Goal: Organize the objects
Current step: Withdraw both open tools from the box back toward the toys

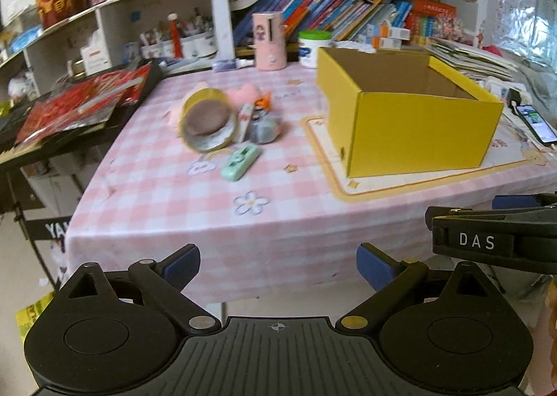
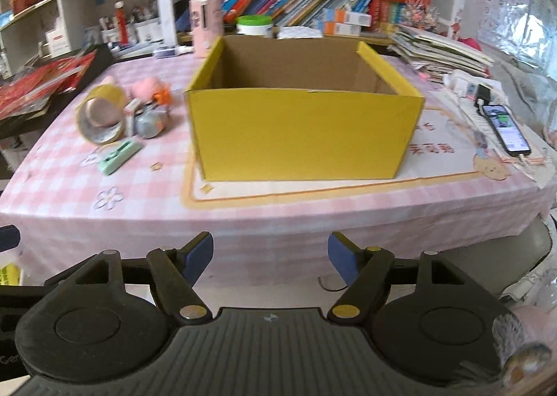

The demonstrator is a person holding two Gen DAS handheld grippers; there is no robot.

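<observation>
An open yellow cardboard box (image 1: 417,131) (image 2: 299,134) stands on the pink checked tablecloth (image 1: 156,194) (image 2: 62,166); what I see of its inside is bare. Left of it lies a cluster: a roll of tape (image 1: 208,122) (image 2: 101,115), a pink plush toy (image 1: 243,94) (image 2: 146,87), a grey toy (image 1: 263,129) (image 2: 151,122), a small white box (image 1: 244,117) and a mint-green case (image 1: 241,162) (image 2: 118,155). My left gripper (image 1: 278,265) is open and empty before the table's front edge. My right gripper (image 2: 269,258) is open and empty, facing the box; it also shows in the left wrist view (image 1: 494,232).
A pink cylinder (image 1: 269,40) (image 2: 206,26) and a white jar (image 1: 313,47) (image 2: 254,26) stand at the back before shelves of books. Red packets (image 1: 80,100) lie on a black stand at left. A phone (image 2: 506,129) and stacked papers (image 2: 438,51) lie at right.
</observation>
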